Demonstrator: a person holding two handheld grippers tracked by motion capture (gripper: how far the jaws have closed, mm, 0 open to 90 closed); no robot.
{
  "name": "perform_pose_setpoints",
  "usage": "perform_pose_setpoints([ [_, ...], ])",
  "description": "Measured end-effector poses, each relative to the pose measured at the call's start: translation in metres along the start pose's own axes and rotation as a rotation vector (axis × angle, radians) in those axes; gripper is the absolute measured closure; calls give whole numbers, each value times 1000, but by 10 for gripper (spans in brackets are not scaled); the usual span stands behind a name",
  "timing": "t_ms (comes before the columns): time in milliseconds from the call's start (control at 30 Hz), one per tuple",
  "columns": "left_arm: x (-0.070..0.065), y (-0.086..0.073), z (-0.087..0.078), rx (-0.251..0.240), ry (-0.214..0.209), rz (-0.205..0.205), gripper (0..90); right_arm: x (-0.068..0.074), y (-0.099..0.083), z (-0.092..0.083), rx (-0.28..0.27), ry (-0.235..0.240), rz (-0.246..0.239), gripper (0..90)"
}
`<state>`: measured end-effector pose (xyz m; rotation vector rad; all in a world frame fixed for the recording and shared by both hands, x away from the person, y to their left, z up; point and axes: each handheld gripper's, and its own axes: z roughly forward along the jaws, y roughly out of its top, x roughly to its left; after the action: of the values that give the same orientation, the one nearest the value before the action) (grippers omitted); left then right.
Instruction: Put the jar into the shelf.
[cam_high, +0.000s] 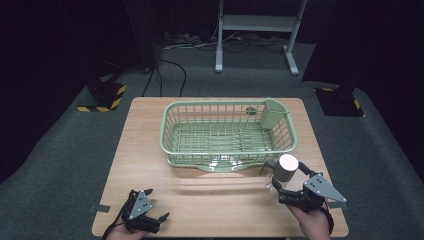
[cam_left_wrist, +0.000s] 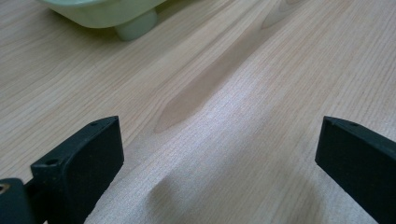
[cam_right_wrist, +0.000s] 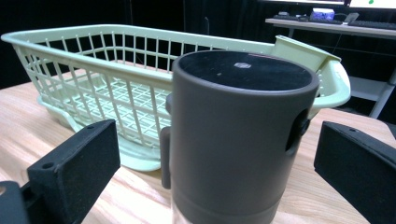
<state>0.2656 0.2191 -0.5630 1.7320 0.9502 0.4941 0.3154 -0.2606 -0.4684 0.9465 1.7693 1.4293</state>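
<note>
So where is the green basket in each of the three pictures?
High view: the green basket sits at the table's centre, toward the far edge.
Left gripper view: one pale green corner with a foot shows at the top left.
Right gripper view: it spans the upper left, behind the grey cylinder.
Shared landmark: the wooden table.

We've got the basket (cam_high: 227, 132) on the desk (cam_high: 150, 150), toward its far side. The canister (cam_high: 285, 168) stands just before the basket's near right corner, a small bin (cam_high: 274, 112) inside its far right corner.
</note>
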Motion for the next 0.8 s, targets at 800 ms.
perform_pose_setpoints([
  [800,0,0,0,4,-5,3,15,-11,10,13,-13,67,46,235],
])
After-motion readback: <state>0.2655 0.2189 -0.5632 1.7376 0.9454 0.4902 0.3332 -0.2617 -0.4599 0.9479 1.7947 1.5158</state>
